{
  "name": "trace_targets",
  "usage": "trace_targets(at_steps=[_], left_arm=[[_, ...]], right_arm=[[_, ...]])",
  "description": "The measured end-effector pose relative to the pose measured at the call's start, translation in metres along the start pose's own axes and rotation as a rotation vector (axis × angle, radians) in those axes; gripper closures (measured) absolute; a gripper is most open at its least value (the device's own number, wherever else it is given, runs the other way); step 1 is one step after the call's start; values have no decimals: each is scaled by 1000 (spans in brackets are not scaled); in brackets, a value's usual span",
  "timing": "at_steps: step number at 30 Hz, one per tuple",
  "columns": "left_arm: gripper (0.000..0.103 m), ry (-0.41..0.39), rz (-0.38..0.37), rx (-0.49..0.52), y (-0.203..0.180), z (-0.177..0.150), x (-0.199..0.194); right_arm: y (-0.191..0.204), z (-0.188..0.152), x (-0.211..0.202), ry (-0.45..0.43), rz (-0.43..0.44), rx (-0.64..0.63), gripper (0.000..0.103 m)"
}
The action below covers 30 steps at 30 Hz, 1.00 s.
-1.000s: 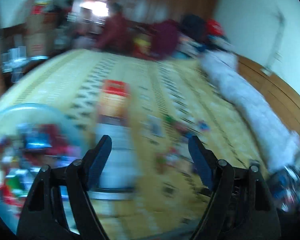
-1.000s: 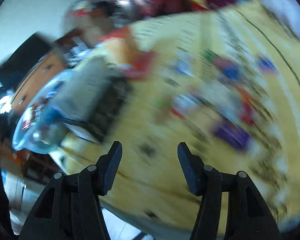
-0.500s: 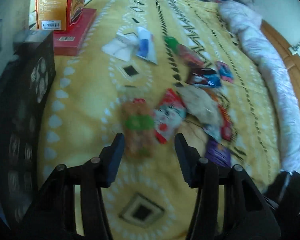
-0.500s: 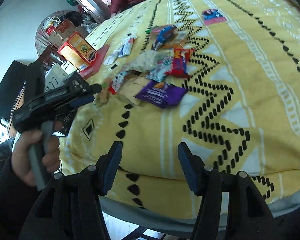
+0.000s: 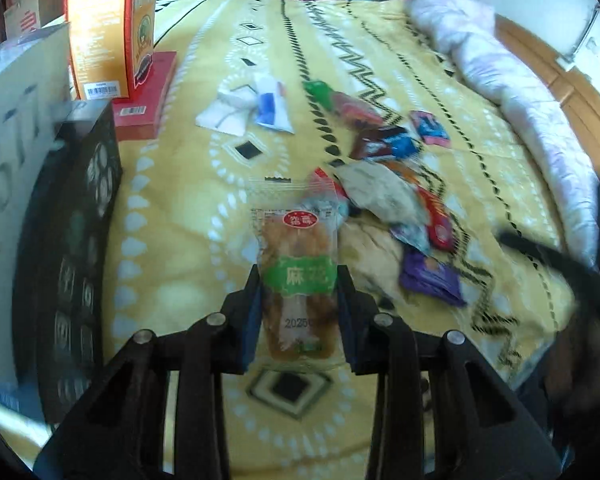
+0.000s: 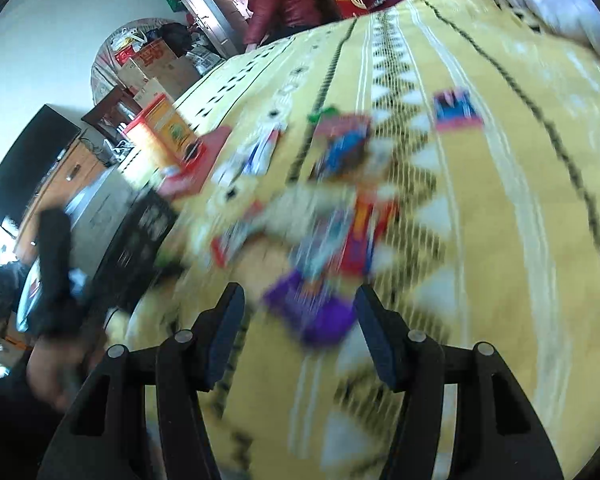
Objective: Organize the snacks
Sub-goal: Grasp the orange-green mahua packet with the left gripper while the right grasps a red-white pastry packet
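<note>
- The left gripper [image 5: 299, 300], low in the centre of the left wrist view, has just been closing; its jaws stand narrow against both long edges of a clear snack packet with a green label [image 5: 298, 280], which lies between them on the yellow patterned blanket [image 5: 188, 216].
- To do this pickup well, I judge the pads should squeeze the packet's middle firmly before lifting, since the film looks slippery and the contents brittle; lift straight up, clear of the snack pile [image 5: 396, 200] just to its right.
- The right gripper [image 6: 300, 320], at the bottom centre of its own view, is about half open and holds nothing; a purple packet [image 6: 312, 308] lies blurred on the blanket between its fingers.
- The left view alone shows the grip and the packet's label sharply, plus the orange box [image 5: 108, 40] at upper left.
- The right view alone shows a person in a red jacket [image 6: 276, 0] at the top.
</note>
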<state>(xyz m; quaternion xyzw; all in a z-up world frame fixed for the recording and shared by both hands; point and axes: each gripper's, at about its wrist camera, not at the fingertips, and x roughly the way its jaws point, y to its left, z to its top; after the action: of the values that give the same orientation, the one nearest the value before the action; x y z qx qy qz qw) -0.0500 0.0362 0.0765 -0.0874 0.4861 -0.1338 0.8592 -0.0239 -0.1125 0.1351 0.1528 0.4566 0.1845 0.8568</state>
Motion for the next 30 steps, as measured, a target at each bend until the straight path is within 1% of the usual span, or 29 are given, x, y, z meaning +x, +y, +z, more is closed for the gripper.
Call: trace_targets(at_steps=[2, 4, 5, 8, 9, 11, 13, 15, 17, 19, 21, 22, 23, 24, 26, 30], left_arm=[[69, -5, -11, -16, 2, -3, -7], [69, -15, -19, -24, 3, 1, -9], [69, -19, -18, -23, 1, 4, -6], [69, -30, -19, -11, 1, 10, -9], [69, -30, -16, -6, 2, 12, -8], [69, -31, -20, -13, 4, 14, -8], [69, -30, -20, -16, 5, 16, -6], [69, -27, -27, -25, 8, 16, -4], [69, -17, -25, -23, 9, 16, -2], [69, -10, -27, -25, 10, 16, -1], [69, -8, -28, -20, 10, 15, -3], [69, -10, -27, -16, 9, 15, -5], [69, -11, -26, -13, 9, 15, -7], [69, -12, -24, -13, 9, 15, -7], [69, -17, -20, -15, 8, 16, -10], [69, -41, -25, 2, -1, 19, -23]], right_arm=[[-4, 25, 16, 10, 4, -13, 40], [-10, 58, 40, 20, 9, -1, 40], [-12, 77, 55, 29, 1, 9, 40], [-13, 115, 93, 52, -9, 23, 38], [-15, 130, 113, 71, -37, 31, 38], [-21, 145, 136, 103, -74, 62, 36], [-27, 157, 161, 145, -106, 105, 31], [-31, 164, 177, 153, -155, 115, 20], [-34, 168, 191, 171, -186, 106, 18], [-35, 168, 202, 188, -235, 63, 18], [-34, 165, 207, 199, -253, 11, 21], [-35, 164, 206, 191, -248, -5, 22], [-37, 164, 205, 189, -242, -8, 32], [-38, 164, 200, 182, -233, -14, 38], [-35, 164, 182, 138, -195, -17, 39], [-9, 158, 132, 37, -142, -73, 39]])
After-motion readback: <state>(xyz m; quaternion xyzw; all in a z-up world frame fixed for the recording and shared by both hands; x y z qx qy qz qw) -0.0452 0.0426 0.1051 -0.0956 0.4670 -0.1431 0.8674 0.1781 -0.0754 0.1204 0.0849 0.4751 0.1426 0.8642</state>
